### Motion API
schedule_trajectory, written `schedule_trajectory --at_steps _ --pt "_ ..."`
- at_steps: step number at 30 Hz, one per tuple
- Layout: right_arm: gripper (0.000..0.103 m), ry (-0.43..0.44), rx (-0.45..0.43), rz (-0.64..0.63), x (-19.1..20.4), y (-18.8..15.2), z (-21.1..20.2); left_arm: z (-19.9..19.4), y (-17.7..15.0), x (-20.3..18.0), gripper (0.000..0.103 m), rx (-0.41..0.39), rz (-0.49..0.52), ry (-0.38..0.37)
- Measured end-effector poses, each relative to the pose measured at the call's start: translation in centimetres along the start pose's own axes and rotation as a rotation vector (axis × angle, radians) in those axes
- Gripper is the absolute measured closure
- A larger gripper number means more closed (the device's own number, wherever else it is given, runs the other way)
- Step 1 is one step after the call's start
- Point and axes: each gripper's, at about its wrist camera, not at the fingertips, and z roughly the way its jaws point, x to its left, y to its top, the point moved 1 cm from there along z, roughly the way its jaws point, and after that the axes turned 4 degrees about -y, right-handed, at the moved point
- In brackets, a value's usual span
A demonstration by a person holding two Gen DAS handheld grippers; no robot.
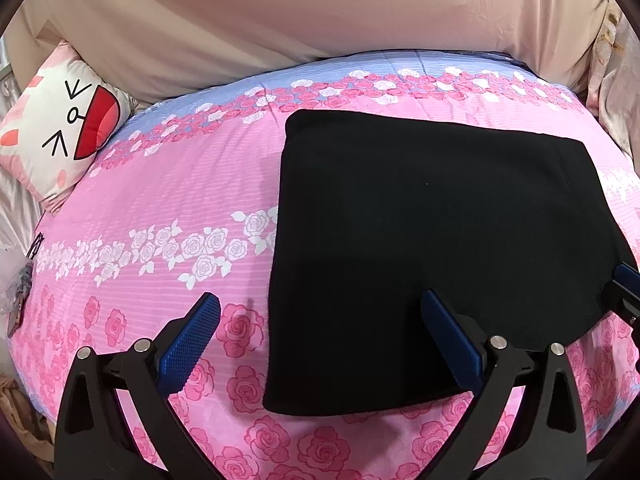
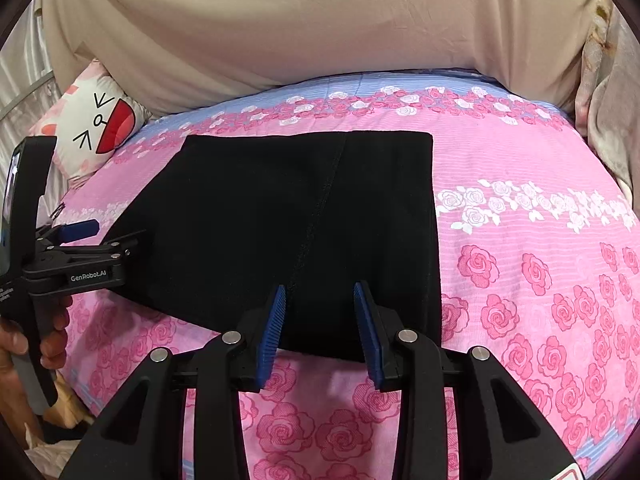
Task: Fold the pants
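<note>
Right wrist view is showing us "GenRobot.AI" in white letters on the black body of the left gripper (image 2: 94, 236), off to our left. We are holding the right gripper (image 2: 320, 328) partly open, its ribbed blue pads (image 2: 272, 332) empty above the near edge of the pants (image 2: 288, 224). These are lying just ahead, a flat black rectangle of soft matte cloth, on the rose-printed pink bedspread (image 2: 540, 272). We are keeping the left gripper (image 1: 320, 330) wide open over the pants (image 1: 432, 232).

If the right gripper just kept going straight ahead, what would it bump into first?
Probably the black pants: the open right gripper points at their near edge on the pink bedspread. Depth is hard to judge, but nothing else shows between.
</note>
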Motion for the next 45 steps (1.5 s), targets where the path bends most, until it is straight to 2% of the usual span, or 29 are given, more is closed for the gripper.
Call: schedule_trajectory --at_steps 3,6,9,13,14,15,16,17,18,20,21,24,27,29,31,33,35,38,40,43,45 --pt "0.067 0.022 -0.03 0.016 0.3 1.5 -1.1 0.0 -0.1 0.3 0.005 -0.001 -0.004 0.002" --pt "0.067 0.034 -0.088 -0.036 1.7 4.2 -1.8 0.2 -0.1 0.6 0.005 0.004 -0.024 -0.01" --pt "0.067 0.047 -0.106 -0.109 4.2 7.2 -0.1 0.2 -0.2 0.7 0.005 0.008 -0.032 -0.017" --pt "0.066 0.036 -0.044 -0.127 4.9 9.9 4.5 -0.1 -0.3 0.8 0.005 0.004 -0.024 -0.015" --pt "0.066 0.024 -0.007 -0.116 4.4 10.3 6.3 -0.1 -0.4 0.9 0.005 0.004 -0.025 -0.017" --pt "0.066 -0.026 0.038 -0.1 3.4 10.5 8.3 -0.1 -0.5 1.1 0.005 0.006 -0.027 -0.02" --pt "0.071 -0.053 0.064 -0.088 2.7 10.6 9.6 -0.1 -0.5 1.2 0.005 0.007 -0.028 -0.023" --pt "0.072 -0.027 0.079 -0.061 1.8 10.5 10.5 -0.1 -0.6 1.4 0.005 0.008 -0.029 -0.026" --pt "0.072 0.005 0.076 -0.003 1.1 10.6 10.4 -0.1 -0.7 1.6 0.005 0.008 -0.034 -0.034" --pt "0.069 0.004 0.076 0.031 1.8 11.0 9.3 -0.2 -0.9 2.1 0.005 0.01 -0.041 -0.046" --pt "0.062 0.017 0.053 0.018 2.9 11.4 8.4 -0.2 -0.9 2.4 0.005 0.012 -0.043 -0.05" --pt "0.062 0.138 0.018 -0.118 8.1 12.7 6.9 -0.3 -1.0 2.8 0.005 0.014 -0.055 -0.075" --pt "0.06 0.232 0.046 -0.247 14.2 13.7 8.3 -0.2 -1.0 2.7 0.005 0.014 -0.055 -0.083" --pt "0.06 0.242 0.07 -0.308 17.0 14.1 10.2 -0.1 -1.0 2.7 0.005 0.018 -0.051 -0.086" --pt "0.06 0.261 0.131 -0.348 19.4 14.4 13.3 -0.1 -1.2 2.7 0.005 0.021 -0.055 -0.091" --pt "0.06 0.217 0.19 -0.368 20.7 14.3 17.3 0.0 -1.3 2.8 0.005 0.022 -0.059 -0.094" --pt "0.057 0.198 0.166 -0.392 21.4 14.4 19.4 0.0 -1.3 2.7 0.005 0.02 -0.056 -0.088" --pt "0.062 0.184 0.151 -0.351 21.0 15.8 18.5 0.1 -1.3 2.6 0.005 0.019 -0.044 -0.084" --pt "0.061 0.185 0.081 -0.317 19.7 16.1 15.7 0.3 -1.1 2.5 0.005 0.028 -0.044 -0.09" --pt "0.057 0.116 -0.036 -0.286 16.0 15.0 10.5 0.4 -1.1 2.4 0.005 0.026 -0.043 -0.091" --pt "0.057 0.086 -0.055 -0.238 13.4 14.0 8.5 0.5 -1.0 2.3 0.005 0.022 -0.043 -0.089"
